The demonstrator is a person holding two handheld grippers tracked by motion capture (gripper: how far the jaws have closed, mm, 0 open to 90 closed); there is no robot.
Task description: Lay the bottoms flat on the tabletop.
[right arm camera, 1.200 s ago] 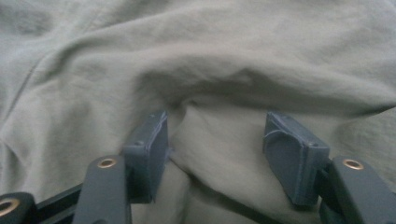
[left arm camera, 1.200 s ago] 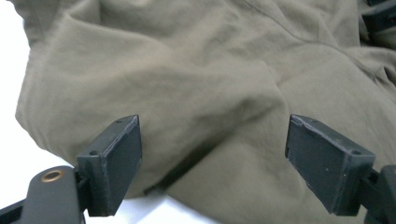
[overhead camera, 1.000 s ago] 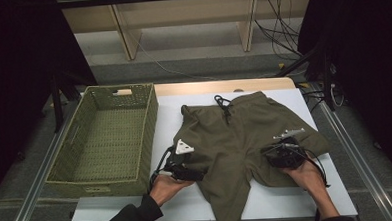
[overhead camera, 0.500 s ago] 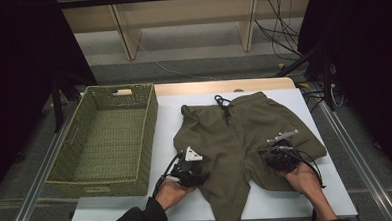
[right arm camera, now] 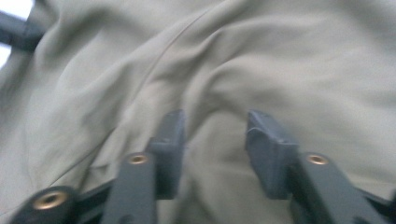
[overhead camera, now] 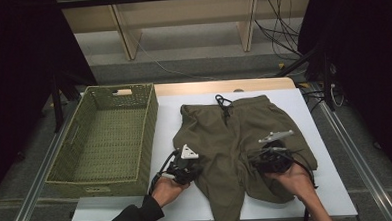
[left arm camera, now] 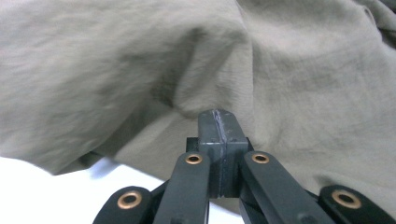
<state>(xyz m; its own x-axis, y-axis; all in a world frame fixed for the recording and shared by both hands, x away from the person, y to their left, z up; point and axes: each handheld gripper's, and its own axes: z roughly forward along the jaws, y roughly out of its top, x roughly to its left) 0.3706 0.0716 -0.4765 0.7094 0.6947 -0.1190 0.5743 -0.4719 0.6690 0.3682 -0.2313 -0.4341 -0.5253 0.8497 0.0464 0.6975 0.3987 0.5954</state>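
While olive shorts (overhead camera: 238, 138) lay spread, unfolded, mid-frame on the white table (overhead camera: 327, 185), left gripper (overhead camera: 184, 173) had just clamped shut, pinching cloth at the left leg edge. Right gripper (overhead camera: 272, 159) had jaws reopening, apart over the fabric. Green basket (overhead camera: 105, 144) at left was empty; folding barely started.

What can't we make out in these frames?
- Left gripper, left gripper view: pads meet at the shorts; whether cloth is pinched is hidden by the pads.
- Right gripper, right gripper view: blurred; contact with the cloth unclear.
- High view: shorts hem cut off by the bottom edge.
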